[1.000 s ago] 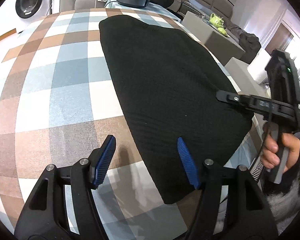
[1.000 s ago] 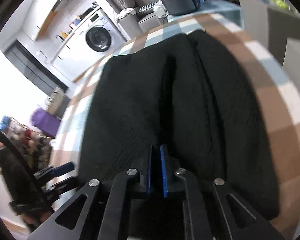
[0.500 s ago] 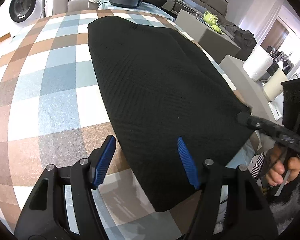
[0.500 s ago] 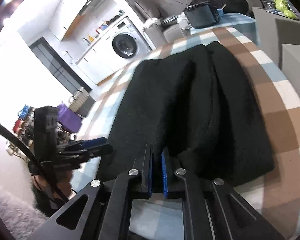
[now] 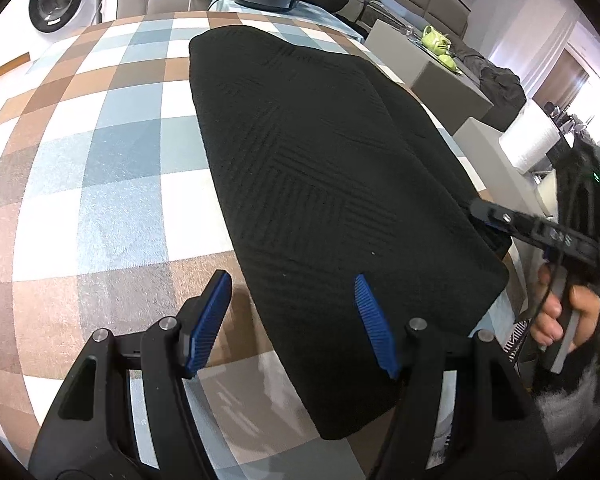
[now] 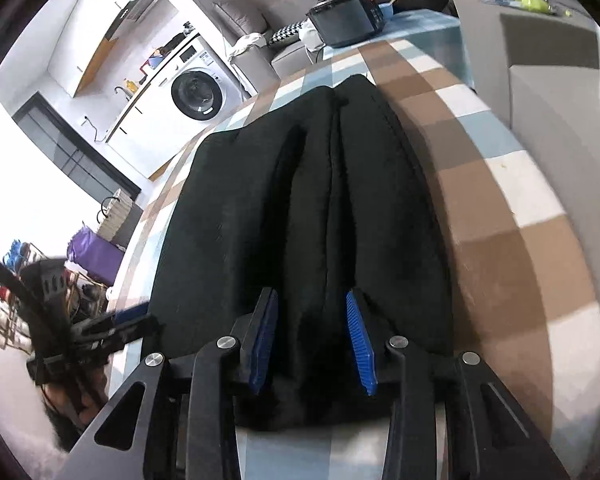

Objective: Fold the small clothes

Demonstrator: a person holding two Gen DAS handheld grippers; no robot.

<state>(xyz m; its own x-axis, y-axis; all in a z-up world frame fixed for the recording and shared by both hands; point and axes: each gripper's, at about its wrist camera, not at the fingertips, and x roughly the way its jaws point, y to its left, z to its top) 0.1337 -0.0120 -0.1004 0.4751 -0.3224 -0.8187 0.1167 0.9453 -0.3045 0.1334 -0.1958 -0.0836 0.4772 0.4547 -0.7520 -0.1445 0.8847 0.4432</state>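
Although the black garment (image 5: 332, 184) already lies as a long narrow slab on the checked surface (image 5: 112, 184), with lengthwise ridges showing in the right wrist view, I judge the folding only partly done: the side folds look made, and a fold across its length seems left. The left gripper (image 5: 294, 320) hovers above the garment's near corner, fingers (image 5: 210, 320) spread wide and holding nothing. The right gripper (image 6: 312, 344) sits at the near end of the cloth, fingers parted with bunched fabric between them; whether they touch it I cannot tell. A washing machine (image 6: 198, 94) stands beyond
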